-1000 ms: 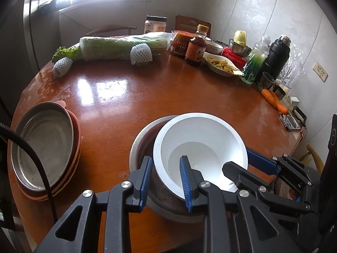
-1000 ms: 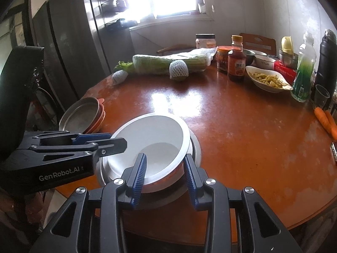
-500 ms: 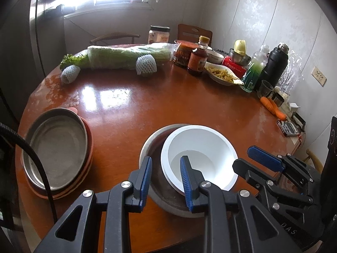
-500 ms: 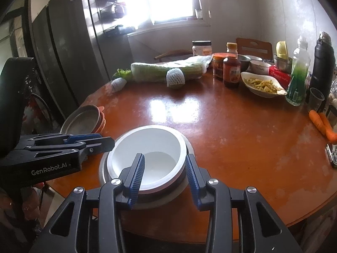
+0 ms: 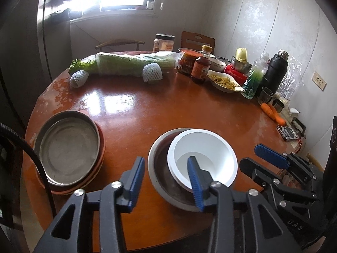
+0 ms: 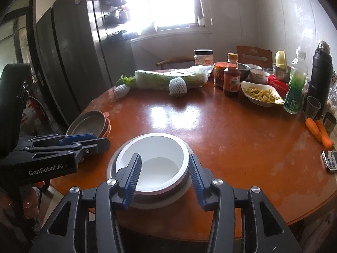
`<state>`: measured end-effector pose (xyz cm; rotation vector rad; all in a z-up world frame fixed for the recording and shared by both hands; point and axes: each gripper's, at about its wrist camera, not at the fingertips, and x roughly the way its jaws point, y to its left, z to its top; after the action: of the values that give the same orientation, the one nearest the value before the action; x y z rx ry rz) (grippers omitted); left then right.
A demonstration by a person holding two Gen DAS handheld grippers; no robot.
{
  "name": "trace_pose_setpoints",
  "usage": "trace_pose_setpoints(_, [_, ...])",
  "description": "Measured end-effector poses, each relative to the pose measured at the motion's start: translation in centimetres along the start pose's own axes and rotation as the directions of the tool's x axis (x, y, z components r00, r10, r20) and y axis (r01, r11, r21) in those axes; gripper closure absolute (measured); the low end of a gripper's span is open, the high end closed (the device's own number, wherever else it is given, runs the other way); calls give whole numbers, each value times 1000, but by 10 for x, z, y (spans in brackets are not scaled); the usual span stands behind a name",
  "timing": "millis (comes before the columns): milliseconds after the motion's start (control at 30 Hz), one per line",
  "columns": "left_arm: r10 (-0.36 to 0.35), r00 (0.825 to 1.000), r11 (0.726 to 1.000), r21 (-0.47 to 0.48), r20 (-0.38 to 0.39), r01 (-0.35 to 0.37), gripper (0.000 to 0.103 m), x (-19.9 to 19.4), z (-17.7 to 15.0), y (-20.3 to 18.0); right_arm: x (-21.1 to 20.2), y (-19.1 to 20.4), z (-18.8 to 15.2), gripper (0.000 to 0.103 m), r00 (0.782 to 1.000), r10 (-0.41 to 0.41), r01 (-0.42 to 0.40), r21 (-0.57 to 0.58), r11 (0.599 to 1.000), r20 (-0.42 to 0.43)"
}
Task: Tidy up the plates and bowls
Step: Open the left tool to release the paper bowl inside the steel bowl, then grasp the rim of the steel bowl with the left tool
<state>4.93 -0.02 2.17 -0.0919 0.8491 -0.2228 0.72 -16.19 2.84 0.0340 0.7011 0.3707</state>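
Note:
A white bowl [image 5: 207, 154] sits nested in a wider metal bowl [image 5: 160, 168] near the front edge of the round brown table [image 5: 130, 113]. Both show in the right wrist view, the white bowl [image 6: 153, 164] inside the metal bowl [image 6: 181, 191]. A metal plate [image 5: 67, 147] lies on orange plates [image 5: 101, 143] at the left; the stack also shows in the right wrist view [image 6: 88, 122]. My left gripper [image 5: 166, 181] is open and empty above the bowls' near side. My right gripper [image 6: 164, 179] is open and empty, held back above the bowls.
At the table's far side lie a wrapped cabbage [image 5: 134, 65], sauce jars and a bottle [image 5: 200, 67], a dish of food [image 5: 225, 82], a green bottle [image 5: 252, 80], a black flask [image 5: 276, 71] and carrots [image 5: 273, 111]. Chairs stand behind the table.
Both grippers have drawn back and up from the bowls and opened wider. The white bowl has settled lower into the metal bowl.

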Motion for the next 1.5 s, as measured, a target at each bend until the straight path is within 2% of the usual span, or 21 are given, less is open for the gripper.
trace_pose_setpoints(167, [13, 1000, 999, -29, -26, -14, 51, 9, -5, 10, 6, -3, -1, 46, 1000, -1, 2, 12, 1000, -18])
trace_pose_setpoints(333, [10, 999, 999, -51, -54, -13, 50, 20, -10, 15, 16, -7, -4, 42, 999, -8, 9, 27, 1000, -51])
trace_pose_setpoints(433, [-9, 999, 998, -66, -45, 6, 49, 22, -10, 16, 21, -9, -7, 41, 998, -10, 13, 35, 999, -66])
trace_pose_setpoints(500, [-13, 999, 998, -67, -47, 10, 43, 25, -10, 16, 25, -12, -9, 40, 997, -11, 15, 46, 999, -75])
trace_pose_setpoints(567, [-28, 998, 997, -69, -48, 25, 42, 28, -10, 15, 30, -15, -10, 40, 996, -4, 9, 59, 998, -86])
trace_pose_setpoints(967, [-67, 992, 996, -74, -109, 59, 40, 66, -5, 7, 52, -27, -17, 35, 990, 30, -11, 136, 991, -137])
trace_pose_setpoints(1500, [-100, 983, 993, -85, -157, 88, 41, 93, -9, 9, 70, -29, -21, 36, 985, 90, -67, 153, 986, -146])
